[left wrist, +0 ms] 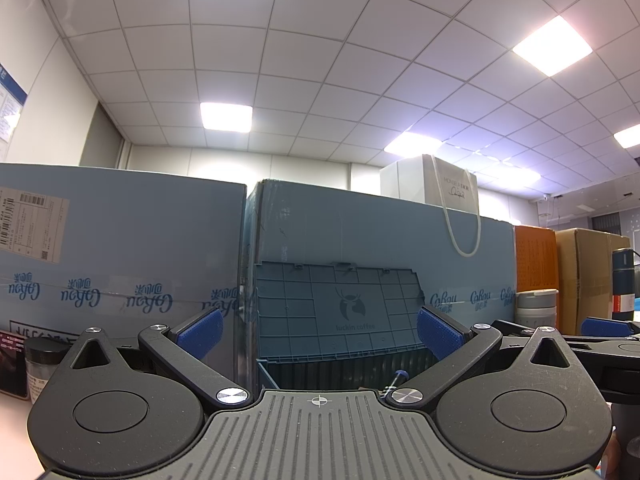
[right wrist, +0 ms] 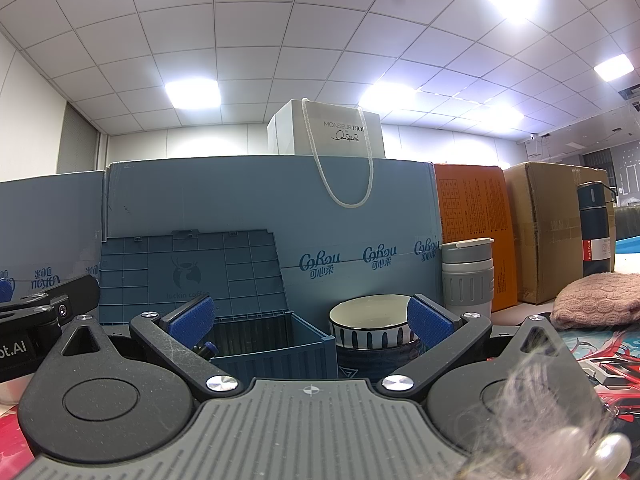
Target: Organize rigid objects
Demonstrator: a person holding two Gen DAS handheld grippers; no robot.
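open blue crate faced by both hand-held grippers, neither holding anything.

the blue luckin coffee crate is seen on the worktop, lid raised against blue cartons; a small blue-capped item lies inside. the striped bowl, just beside the crate, is framed dead ahead of the right hand-held gripper, the nearer one, jaws spread. the left hand-held gripper is likewise open.
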